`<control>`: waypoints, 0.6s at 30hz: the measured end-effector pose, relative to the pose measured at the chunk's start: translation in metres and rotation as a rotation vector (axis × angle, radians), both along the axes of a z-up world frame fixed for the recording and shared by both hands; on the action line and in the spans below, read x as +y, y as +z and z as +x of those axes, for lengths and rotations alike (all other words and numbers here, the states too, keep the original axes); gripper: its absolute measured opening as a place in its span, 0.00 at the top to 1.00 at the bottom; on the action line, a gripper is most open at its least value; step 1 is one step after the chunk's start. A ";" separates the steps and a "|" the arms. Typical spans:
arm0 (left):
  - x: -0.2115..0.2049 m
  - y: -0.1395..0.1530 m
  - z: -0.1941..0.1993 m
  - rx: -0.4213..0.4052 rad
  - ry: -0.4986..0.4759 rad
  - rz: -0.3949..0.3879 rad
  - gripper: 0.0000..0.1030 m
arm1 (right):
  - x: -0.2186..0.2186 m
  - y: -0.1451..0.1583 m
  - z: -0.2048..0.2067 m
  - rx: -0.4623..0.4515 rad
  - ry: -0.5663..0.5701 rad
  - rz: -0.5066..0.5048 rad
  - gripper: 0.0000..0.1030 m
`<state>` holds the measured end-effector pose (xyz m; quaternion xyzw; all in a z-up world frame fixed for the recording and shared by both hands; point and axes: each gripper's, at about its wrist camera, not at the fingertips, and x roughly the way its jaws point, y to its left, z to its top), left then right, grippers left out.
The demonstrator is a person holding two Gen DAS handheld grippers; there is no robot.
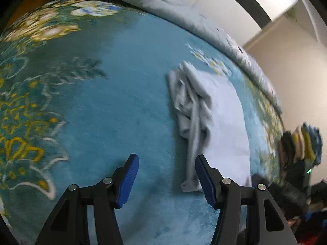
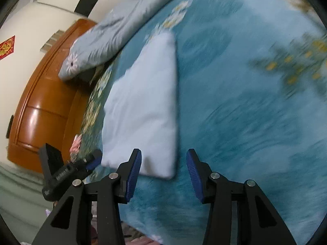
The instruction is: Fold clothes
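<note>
Crumpled grey cloth garment (image 1: 190,110) heaped beside folded white cloth (image 1: 226,122) on teal floral bedspread (image 1: 122,81), awaiting folding. Left claw (image 1: 166,180) and right claw (image 2: 163,176) spread wide, empty, hovering for pickup.

A white cloth (image 1: 226,122) lies flat on the blue bed cover; it is folded into a neat shape with straight edges; in the right wrist view (image 2: 143,106) it looks smooth and puffy; a gray cloth (image 1: 192,110) lies crumpled along one side of it, touching it, with one long end trailing.
</note>
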<state>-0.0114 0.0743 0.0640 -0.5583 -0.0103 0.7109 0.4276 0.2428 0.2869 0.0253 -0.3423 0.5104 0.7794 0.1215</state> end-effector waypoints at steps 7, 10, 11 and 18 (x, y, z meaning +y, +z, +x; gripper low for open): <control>-0.023 -0.012 -0.025 -0.099 0.072 0.016 0.40 | -0.017 -0.002 -0.015 0.046 0.004 -0.015 0.33; -0.016 -0.013 -0.021 -0.126 0.055 0.032 0.40 | -0.014 -0.002 -0.008 0.093 -0.043 -0.032 0.38; -0.016 -0.014 -0.021 -0.125 0.047 0.030 0.40 | -0.014 -0.003 -0.008 0.102 -0.055 -0.034 0.43; -0.008 -0.017 -0.017 -0.190 0.030 0.051 0.40 | -0.003 -0.013 0.005 0.134 -0.106 -0.122 0.92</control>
